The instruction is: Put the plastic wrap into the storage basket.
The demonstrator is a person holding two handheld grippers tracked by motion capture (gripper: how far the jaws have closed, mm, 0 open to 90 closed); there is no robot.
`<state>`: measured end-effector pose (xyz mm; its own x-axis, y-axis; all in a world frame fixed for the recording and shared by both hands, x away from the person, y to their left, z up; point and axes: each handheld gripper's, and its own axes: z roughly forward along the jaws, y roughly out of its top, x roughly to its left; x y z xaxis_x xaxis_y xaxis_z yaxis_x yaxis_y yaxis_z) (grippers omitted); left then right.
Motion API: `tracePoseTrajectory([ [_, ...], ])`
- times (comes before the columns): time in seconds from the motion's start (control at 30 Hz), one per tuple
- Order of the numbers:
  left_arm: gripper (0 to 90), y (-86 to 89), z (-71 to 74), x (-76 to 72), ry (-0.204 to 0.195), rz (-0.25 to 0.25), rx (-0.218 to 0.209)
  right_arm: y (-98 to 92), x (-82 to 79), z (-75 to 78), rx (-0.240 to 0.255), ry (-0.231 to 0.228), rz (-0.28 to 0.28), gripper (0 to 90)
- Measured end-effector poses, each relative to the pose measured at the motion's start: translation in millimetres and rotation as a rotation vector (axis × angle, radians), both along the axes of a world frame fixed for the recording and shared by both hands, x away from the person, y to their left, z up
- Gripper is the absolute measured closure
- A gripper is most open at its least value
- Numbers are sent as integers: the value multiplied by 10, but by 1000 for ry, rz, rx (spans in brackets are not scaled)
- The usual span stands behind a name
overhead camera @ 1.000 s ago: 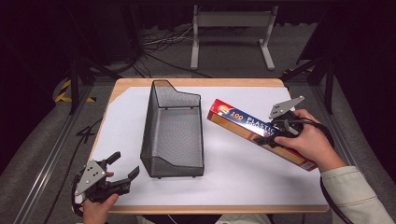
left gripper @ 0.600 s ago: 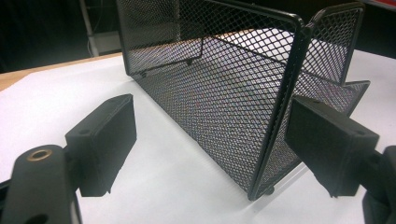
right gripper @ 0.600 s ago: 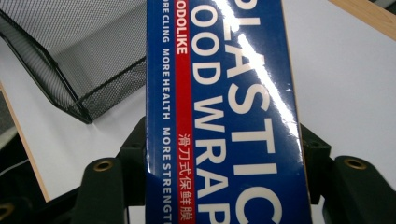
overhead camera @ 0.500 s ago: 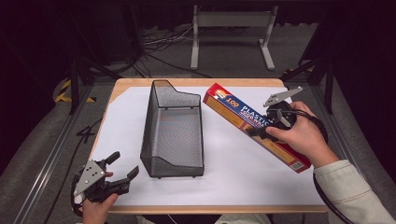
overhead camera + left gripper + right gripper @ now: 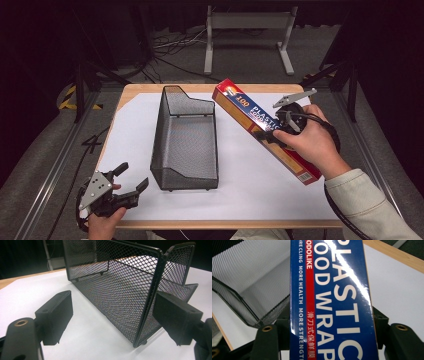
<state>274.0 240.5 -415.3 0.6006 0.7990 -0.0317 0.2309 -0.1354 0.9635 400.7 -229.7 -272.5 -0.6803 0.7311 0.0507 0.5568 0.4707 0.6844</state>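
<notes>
A long blue and red plastic wrap box (image 5: 260, 125) hangs tilted above the right half of the table, its far end raised toward the basket. My right gripper (image 5: 281, 131) is shut on the plastic wrap box (image 5: 329, 300) near its middle, one jaw on each long side. A black wire mesh basket (image 5: 186, 140) stands in the middle of the white table sheet (image 5: 250, 175), open at the top. My left gripper (image 5: 129, 181) rests open at the table's front left corner. Its spread jaws face the mesh basket (image 5: 130, 290) and its near corner.
The wooden table edge (image 5: 200, 88) frames the white sheet. A metal stand (image 5: 247, 30) and cables lie on the floor behind the table. Dark frame rails run along both sides.
My right gripper has lifted the plastic wrap box and carried it left toward the basket, with its far end rising. The left gripper has stayed in place.
</notes>
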Motion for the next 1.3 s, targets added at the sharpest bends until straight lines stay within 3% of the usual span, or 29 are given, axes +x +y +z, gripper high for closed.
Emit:
tracePoseTrajectory([
  [0.43, 175, 4, -4, 8, 0, -4, 3, 435, 77, 36, 67, 40, -96, 397],
  [0.8, 176, 40, -4, -34, -7, 8, 2, 910, 184, -7, 54, 86, -115, 396],
  [1.3, 176, 73, -7, -55, -8, 16, -1, 1476, 430, -269, 80, 245, -170, 394],
])
